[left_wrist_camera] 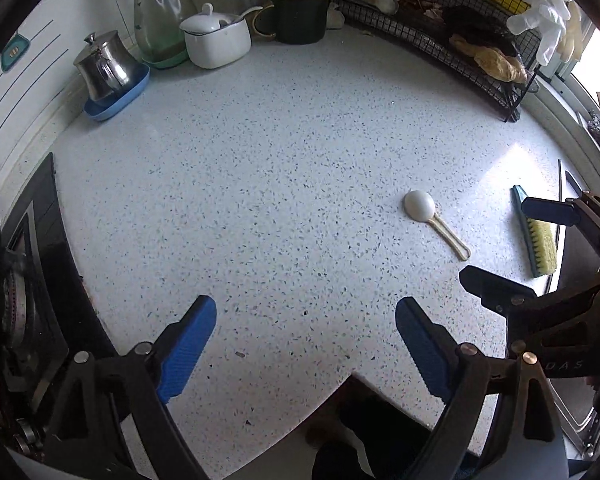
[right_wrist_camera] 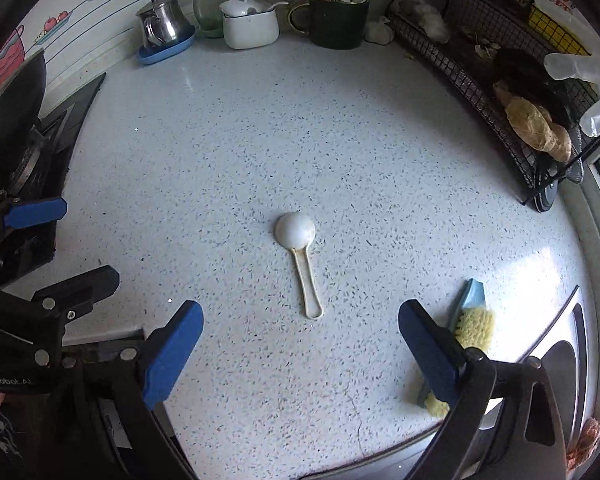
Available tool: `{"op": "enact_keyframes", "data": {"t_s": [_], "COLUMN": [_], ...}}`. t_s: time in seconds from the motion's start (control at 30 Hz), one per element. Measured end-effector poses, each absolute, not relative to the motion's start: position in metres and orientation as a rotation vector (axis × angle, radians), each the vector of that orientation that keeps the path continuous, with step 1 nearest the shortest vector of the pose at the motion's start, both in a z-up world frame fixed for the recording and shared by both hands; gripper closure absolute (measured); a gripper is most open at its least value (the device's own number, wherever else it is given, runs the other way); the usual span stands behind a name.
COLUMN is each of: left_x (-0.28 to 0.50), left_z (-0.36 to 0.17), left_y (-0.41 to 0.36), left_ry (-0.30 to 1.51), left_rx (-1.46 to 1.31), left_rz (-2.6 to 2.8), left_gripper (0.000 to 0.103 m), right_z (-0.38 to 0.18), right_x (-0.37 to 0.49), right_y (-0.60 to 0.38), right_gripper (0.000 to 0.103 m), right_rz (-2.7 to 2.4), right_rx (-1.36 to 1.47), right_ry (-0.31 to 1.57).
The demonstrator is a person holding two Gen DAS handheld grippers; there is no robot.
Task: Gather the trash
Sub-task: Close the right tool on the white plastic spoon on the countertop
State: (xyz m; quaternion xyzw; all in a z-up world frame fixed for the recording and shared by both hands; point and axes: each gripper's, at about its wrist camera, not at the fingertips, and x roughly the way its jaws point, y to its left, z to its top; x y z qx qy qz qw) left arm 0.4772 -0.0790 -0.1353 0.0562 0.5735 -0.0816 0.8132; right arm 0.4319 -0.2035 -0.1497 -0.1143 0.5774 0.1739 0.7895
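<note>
Both the left gripper (left_wrist_camera: 306, 344) and the right gripper (right_wrist_camera: 300, 354) stand wide open and empty above the speckled surface (left_wrist_camera: 260, 184). A white scoop (right_wrist_camera: 300, 256) lies alone, with a scrub brush (right_wrist_camera: 470, 320) near it.

Your left gripper (left_wrist_camera: 306, 320) has two flat blue pads (left_wrist_camera: 184, 350) with a fine ribbed pattern. They sit on black arms that look like open triangles. Round silver screws (left_wrist_camera: 143, 348) hold the arms together. Your right gripper (right_wrist_camera: 300, 334) is built the same way, with blue pads (right_wrist_camera: 430, 354) on black frames and shiny round screws (right_wrist_camera: 129, 354). Its black body (left_wrist_camera: 568, 320) shows faint pale letters in the left wrist view. The left gripper's body (right_wrist_camera: 8, 364) shows part of a white printed word in the right wrist view.
</note>
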Motion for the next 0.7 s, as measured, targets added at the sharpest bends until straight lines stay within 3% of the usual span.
{"op": "enact_keyframes", "data": {"t_s": [0.33,0.4,0.47,0.7], "left_x": [0.510,0.515,0.517,0.524], "left_z": [-0.168,-0.171,-0.173,-0.178], "left_y": [-0.075,-0.075,-0.075,-0.073], "left_ry": [1.322,1.324,1.325,1.323], "left_rx": [0.051,0.069,0.080,0.072], "left_rz": [-0.147,-0.139,-0.133,-0.119], "left_gripper": [0.013,0.013,0.013,0.013], "right_z": [-0.176,-0.178,-0.183,-0.181], "right_x": [0.466,0.468,0.470,0.465], "right_y": [-0.189,-0.186,-0.181,-0.167], "right_gripper": [0.005,0.010,0.022,0.038], "right_rz": [0.450,0.468,0.482,0.507], "right_rx": [-0.281,-0.283,-0.294,-0.331], "right_ry": [1.285,1.287,1.299,1.283]}}
